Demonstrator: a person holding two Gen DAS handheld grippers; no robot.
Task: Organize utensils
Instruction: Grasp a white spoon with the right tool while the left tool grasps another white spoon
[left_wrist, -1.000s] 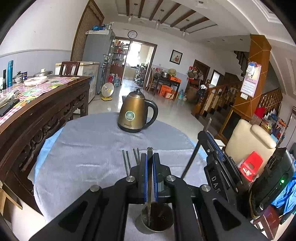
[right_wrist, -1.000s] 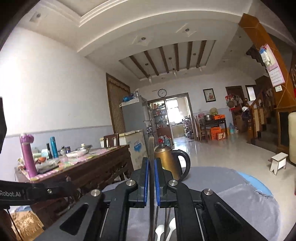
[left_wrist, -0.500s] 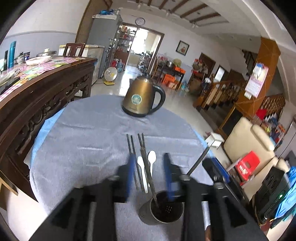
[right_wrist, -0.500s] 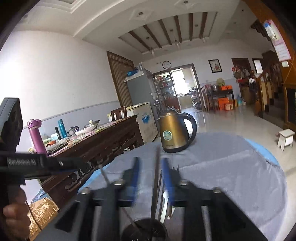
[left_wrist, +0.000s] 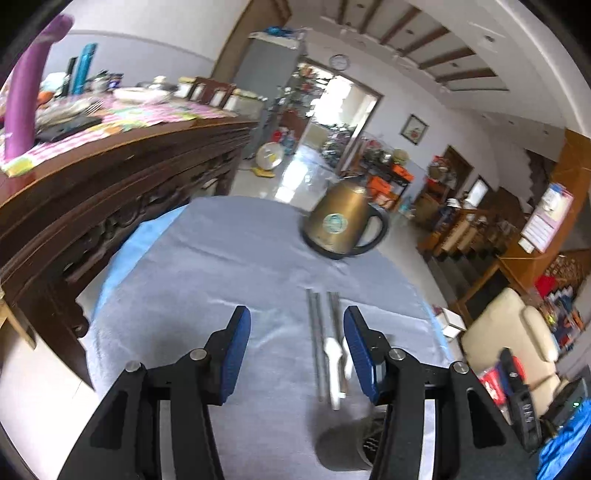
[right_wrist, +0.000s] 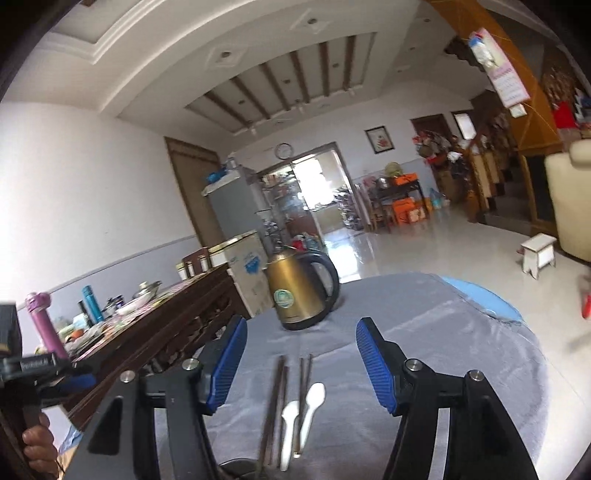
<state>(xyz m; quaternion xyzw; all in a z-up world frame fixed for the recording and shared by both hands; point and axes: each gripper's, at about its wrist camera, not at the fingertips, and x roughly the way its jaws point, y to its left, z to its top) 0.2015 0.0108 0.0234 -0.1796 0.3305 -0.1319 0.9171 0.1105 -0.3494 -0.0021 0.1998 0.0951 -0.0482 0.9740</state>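
A round table (left_wrist: 229, 266) draped in soft grey cloth over a blue underlayer stands beside a dark carved wooden sideboard (left_wrist: 110, 177) on glossy pale tile. On the cloth sits a brassy kettle (left_wrist: 341, 225) with a black handle; nearer lie two pairs of slim metal chopsticks (right_wrist: 275, 398) and two white plastic spoons (right_wrist: 312, 400), side by side. A dark metal cup (left_wrist: 345, 446) stands at the near edge. Left gripper (left_wrist: 295, 354) and right gripper (right_wrist: 300, 369) have just been opening — ribbed blue pads spread, gripping nothing.
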